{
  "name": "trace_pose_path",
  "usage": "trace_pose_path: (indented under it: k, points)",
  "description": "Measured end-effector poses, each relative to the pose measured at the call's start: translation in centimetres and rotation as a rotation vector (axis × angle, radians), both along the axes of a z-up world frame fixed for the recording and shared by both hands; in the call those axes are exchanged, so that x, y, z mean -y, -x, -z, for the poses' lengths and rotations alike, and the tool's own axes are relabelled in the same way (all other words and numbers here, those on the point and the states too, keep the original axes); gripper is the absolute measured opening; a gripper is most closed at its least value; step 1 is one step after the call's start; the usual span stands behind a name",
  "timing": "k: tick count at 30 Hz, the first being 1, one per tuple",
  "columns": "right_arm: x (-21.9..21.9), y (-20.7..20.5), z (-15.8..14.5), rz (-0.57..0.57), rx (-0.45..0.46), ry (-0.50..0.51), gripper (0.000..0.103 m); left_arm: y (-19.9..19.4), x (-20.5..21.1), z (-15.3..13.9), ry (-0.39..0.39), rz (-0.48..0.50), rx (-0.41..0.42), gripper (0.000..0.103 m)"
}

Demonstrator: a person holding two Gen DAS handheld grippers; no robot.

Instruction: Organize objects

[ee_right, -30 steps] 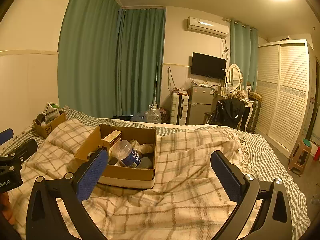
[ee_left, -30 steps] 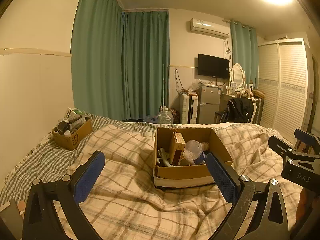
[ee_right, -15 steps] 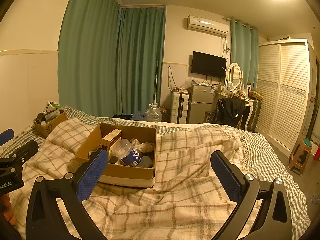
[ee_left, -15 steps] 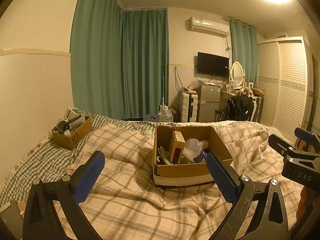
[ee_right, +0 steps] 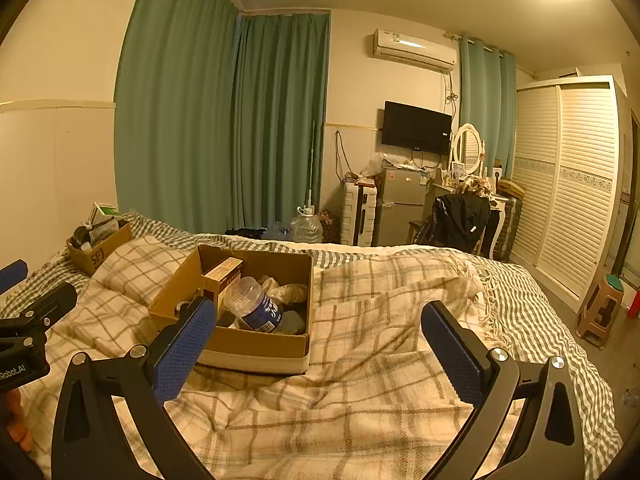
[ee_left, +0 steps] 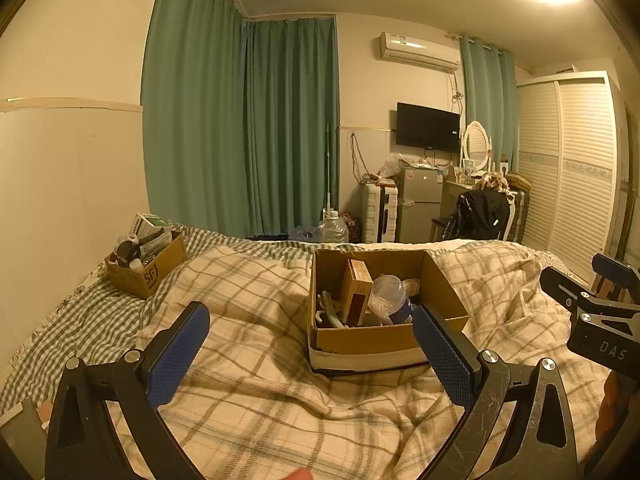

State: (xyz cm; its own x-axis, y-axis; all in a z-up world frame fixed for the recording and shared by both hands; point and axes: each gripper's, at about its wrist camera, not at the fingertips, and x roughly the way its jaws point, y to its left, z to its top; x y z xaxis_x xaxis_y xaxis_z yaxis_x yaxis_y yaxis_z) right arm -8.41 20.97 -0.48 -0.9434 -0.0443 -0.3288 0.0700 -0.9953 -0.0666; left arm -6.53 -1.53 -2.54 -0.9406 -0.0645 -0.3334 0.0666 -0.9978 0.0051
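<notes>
An open cardboard box (ee_left: 372, 340) (ee_right: 256, 350) sits on the plaid blanket in the middle of the bed. It holds a clear plastic bottle with a blue label (ee_left: 390, 296) (ee_right: 256, 304), a brown carton (ee_left: 356, 290) (ee_right: 222, 274), a white plastic item (ee_left: 330, 314) and some cloth (ee_right: 286, 290). My left gripper (ee_left: 308, 354) is open and empty, held above the blanket just short of the box. My right gripper (ee_right: 316, 350) is open and empty, to the right of the box.
A smaller cardboard box (ee_left: 148, 268) (ee_right: 98, 246) full of small items sits at the bed's far left by the wall. Beyond the bed stand a water jug (ee_right: 306, 228), a fridge (ee_right: 402, 210), a chair with a black jacket (ee_right: 460, 224) and a stool (ee_right: 604, 310).
Both grippers have drifted very slightly; the view of the box is almost the same. Nothing was taken hold of or let go.
</notes>
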Motion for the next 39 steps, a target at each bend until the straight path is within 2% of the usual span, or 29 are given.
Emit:
trace_pose_path:
  k: [11, 39]
  points:
    - [0.14, 0.04, 0.10, 0.001, 0.004, -0.003, 0.103, 0.05, 0.24, 0.07, -0.016, -0.010, 0.000, 0.103]
    - [0.04, 0.00, 0.66, -0.002, 0.013, -0.005, 0.103, 0.03, -0.12, 0.28, 0.018, -0.016, -0.006, 0.103]
